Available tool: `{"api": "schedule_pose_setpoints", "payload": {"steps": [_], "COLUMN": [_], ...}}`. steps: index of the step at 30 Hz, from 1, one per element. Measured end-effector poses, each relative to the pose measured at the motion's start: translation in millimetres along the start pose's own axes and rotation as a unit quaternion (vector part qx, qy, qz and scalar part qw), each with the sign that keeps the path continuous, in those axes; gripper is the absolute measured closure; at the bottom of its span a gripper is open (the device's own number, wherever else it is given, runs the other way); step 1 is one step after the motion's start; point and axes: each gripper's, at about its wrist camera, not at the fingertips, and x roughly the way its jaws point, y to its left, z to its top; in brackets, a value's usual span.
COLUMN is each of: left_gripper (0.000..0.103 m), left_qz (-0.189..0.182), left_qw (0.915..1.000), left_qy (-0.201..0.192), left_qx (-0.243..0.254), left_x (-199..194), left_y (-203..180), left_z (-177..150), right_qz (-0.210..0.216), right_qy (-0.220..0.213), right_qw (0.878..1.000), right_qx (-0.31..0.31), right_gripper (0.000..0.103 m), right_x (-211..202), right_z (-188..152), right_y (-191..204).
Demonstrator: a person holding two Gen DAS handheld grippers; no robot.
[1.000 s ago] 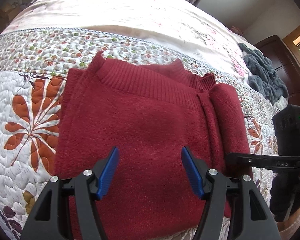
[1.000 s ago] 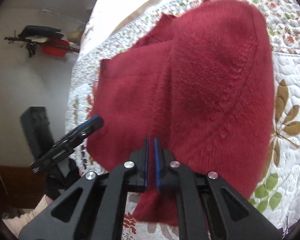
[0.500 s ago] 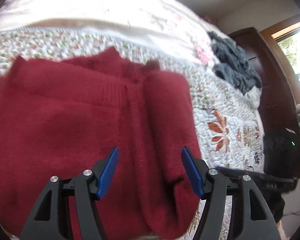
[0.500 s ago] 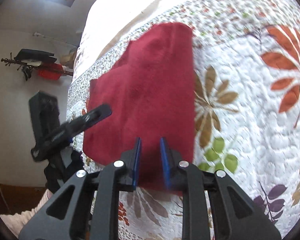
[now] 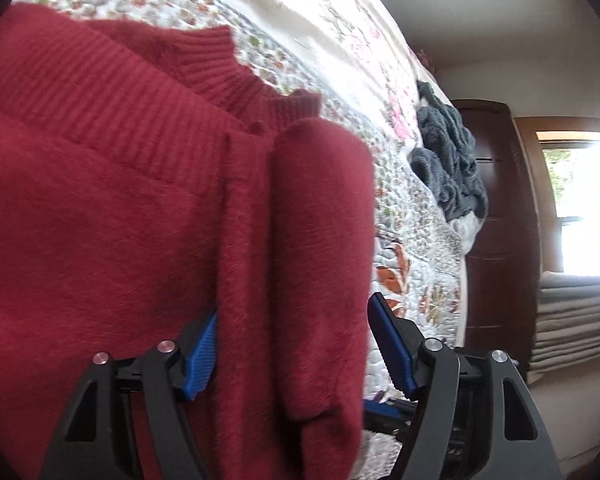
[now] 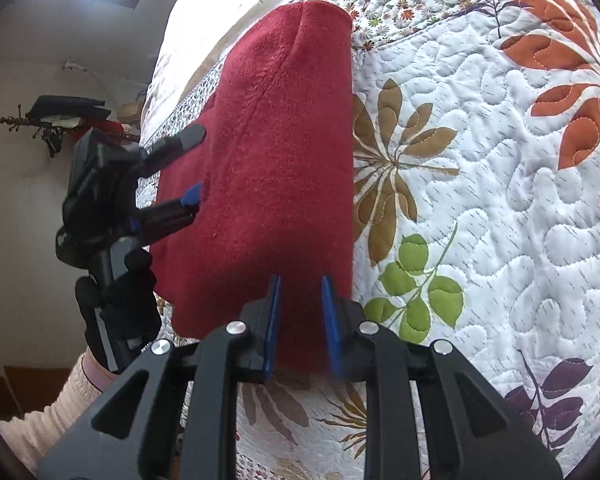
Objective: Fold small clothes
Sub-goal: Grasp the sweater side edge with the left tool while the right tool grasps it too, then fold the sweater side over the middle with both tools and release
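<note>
The folded red sweater lay on the floral quilt, frame center. The left gripper straddled its folded edge, spread wide; the right gripper was slightly parted, released.

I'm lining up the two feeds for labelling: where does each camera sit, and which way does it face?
Left wrist: on the left tool, looking along its open blue fingers over the red sweater up the quilt to a grey garment and a window; only tool parts show.
Right wrist: on the right tool, facing across the quilt toward a wall; the left tool, a black-gloved hand and a pale sleeve show.
Shared: the sweater, the quilt and the left tool.
</note>
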Motion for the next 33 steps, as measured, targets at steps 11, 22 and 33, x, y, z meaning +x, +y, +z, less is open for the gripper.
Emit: {"api": "schedule_pose_setpoints", "payload": {"steps": [11, 22, 33], "left_gripper": [0.043, 0.085, 0.085], "left_qz": [0.070, 0.099, 0.102], "left_qw": [0.9953, 0.9876, 0.9793], "left_qy": [0.024, -0.063, -0.126], "left_qx": [0.062, 0.105, 0.121], "left_x": [39.2, -6.5, -101.6], "left_y": [-32.2, -58.8, -42.8], "left_z": [8.8, -3.7, -2.8], "right_qz": [0.002, 0.009, 0.009], "right_qy": [0.004, -0.023, -0.018], "right_qw": [1.000, 1.000, 1.000], "right_qx": [-0.003, -0.006, -0.021], "right_gripper": [0.082, 0.082, 0.082], "right_x": [11.8, -8.8, -1.8], "right_z": [1.0, -7.3, -10.9], "right_y": [2.6, 9.9, 28.0]}}
